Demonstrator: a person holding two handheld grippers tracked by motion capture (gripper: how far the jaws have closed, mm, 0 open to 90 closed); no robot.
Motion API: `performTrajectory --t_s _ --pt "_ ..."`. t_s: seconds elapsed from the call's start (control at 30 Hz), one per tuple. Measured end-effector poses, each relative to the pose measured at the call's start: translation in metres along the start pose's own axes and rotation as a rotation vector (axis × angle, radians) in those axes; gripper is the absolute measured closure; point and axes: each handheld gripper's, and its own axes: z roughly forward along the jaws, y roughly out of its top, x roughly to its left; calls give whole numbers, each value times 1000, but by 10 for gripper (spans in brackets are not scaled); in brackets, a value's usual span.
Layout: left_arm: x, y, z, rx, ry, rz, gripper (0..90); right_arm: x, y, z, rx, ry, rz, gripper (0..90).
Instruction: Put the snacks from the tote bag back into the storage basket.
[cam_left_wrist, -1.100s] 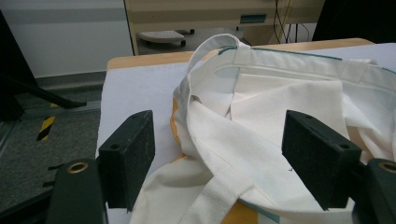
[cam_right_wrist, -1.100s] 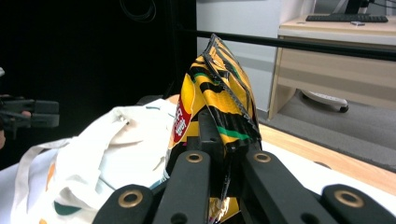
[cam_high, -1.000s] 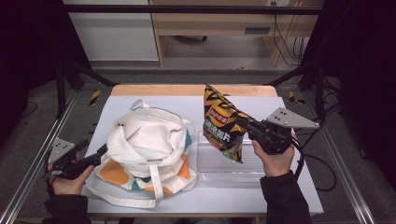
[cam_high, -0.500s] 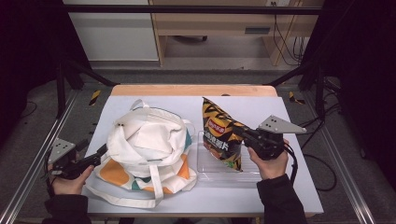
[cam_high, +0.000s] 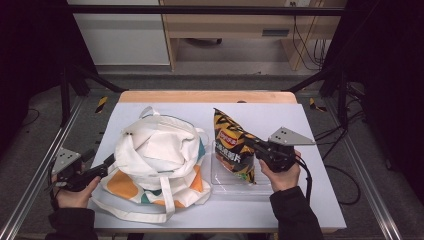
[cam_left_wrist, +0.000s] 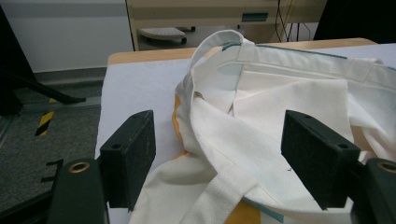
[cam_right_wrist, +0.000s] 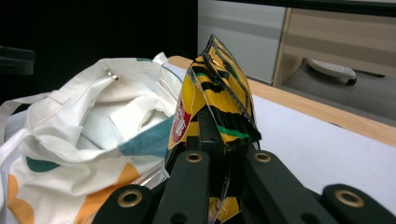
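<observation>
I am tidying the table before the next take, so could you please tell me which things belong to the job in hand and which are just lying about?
In use:
- yellow and black foil crisp bag, clamped in the right tool
- white cloth tote bag with orange and teal patches, between the open left tool
- clear plastic tray under the crisp bag

Lying about:
- trailing black cables on the floor behind the table

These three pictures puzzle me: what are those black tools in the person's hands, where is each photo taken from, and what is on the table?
A person holds a two-jaw gripper in each hand. The high view looks down on the white table. The other two come from cameras riding on each gripper, looking along its black jaws. A white tote bag with coloured patches lies there, beside a clear tray. The right gripper is shut on a bag of crisps above the tray. The left gripper is open, its jaws either side of the tote's fabric.
</observation>
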Motion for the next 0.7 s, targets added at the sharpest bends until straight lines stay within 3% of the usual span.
performTrajectory --t_s 0.33,0.53,0.7 --pt "0 -2 2 10 -2 -5 263 -9 -12 -1 -10 -5 31 866" --pt "1 -3 2 15 -4 -8 263 -10 -16 -1 14 -42 35 777" --pt "1 -3 3 20 -4 -10 263 -10 -19 -2 27 -93 45 652"
